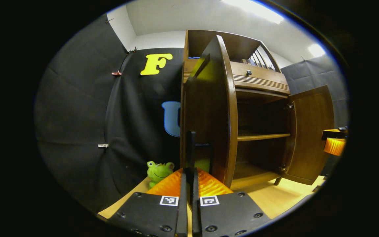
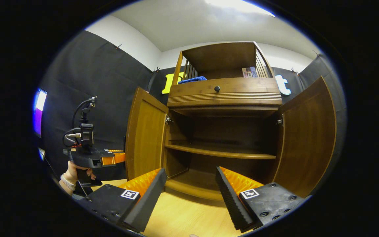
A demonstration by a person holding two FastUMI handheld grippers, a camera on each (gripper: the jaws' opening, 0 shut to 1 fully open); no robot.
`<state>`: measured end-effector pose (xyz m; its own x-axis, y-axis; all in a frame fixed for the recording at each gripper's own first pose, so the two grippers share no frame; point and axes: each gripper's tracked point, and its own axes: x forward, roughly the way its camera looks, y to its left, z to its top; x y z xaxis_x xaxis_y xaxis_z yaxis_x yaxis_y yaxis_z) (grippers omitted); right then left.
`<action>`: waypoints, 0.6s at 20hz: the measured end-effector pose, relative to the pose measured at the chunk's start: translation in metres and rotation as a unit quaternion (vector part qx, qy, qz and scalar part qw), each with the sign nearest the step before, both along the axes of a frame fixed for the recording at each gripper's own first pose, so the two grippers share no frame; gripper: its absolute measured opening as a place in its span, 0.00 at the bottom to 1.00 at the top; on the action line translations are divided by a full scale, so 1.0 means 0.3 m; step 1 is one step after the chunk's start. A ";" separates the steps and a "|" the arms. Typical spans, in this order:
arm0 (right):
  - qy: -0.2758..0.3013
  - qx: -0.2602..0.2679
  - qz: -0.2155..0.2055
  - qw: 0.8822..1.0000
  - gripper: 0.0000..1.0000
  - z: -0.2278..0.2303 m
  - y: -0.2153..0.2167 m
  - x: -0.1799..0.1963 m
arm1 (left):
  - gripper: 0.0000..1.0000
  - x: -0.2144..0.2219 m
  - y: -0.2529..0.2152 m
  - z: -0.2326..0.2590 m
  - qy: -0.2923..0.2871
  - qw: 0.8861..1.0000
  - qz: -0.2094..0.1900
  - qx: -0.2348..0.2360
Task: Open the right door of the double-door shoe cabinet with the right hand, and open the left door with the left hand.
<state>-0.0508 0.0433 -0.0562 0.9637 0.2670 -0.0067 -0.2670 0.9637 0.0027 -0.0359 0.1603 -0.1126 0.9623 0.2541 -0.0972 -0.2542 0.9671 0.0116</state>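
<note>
The left hand-held gripper (image 1: pixel 189 184) had its fingers pressed together, with nothing visibly held between them, though a thin dark upright piece rose just ahead of the tips and what it belonged to could not be told. Straight ahead and very near stood the left door (image 1: pixel 209 112), swung out so that its edge faced the camera, its long axis upright. Beyond it the cabinet (image 1: pixel 258 82) lay open, its shelf (image 1: pixel 263 136) bare, and the right door (image 1: pixel 311 131) hung wide on the far side. A green frog toy (image 1: pixel 158 171) sat on the floor (image 1: pixel 291 194) to the left of the door.

The right hand-held gripper (image 2: pixel 191 189) was spread wide and held nothing, pointing into the open cabinet from a little way back (the right door (image 2: pixel 308 135) stood apart to its right). The left door (image 2: pixel 145 138) lay just beside the left hand-held gripper (image 2: pixel 113 158), gripped by a hand (image 2: pixel 74 174). Both doors looked fully opened, so the task seemed all but done.
</note>
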 end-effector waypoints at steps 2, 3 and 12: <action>-0.006 -0.001 -0.002 1.000 0.95 0.004 0.006 0.008 | 0.08 -0.017 0.019 0.000 0.004 1.000 0.007 0.003; -0.008 -0.001 -0.002 1.000 0.95 0.005 0.012 0.015 | 0.07 -0.025 0.029 0.001 0.006 1.000 0.010 0.004; -0.010 0.008 -0.001 1.000 0.96 0.020 0.071 0.027 | 0.05 -0.162 0.044 0.053 0.000 1.000 0.016 0.007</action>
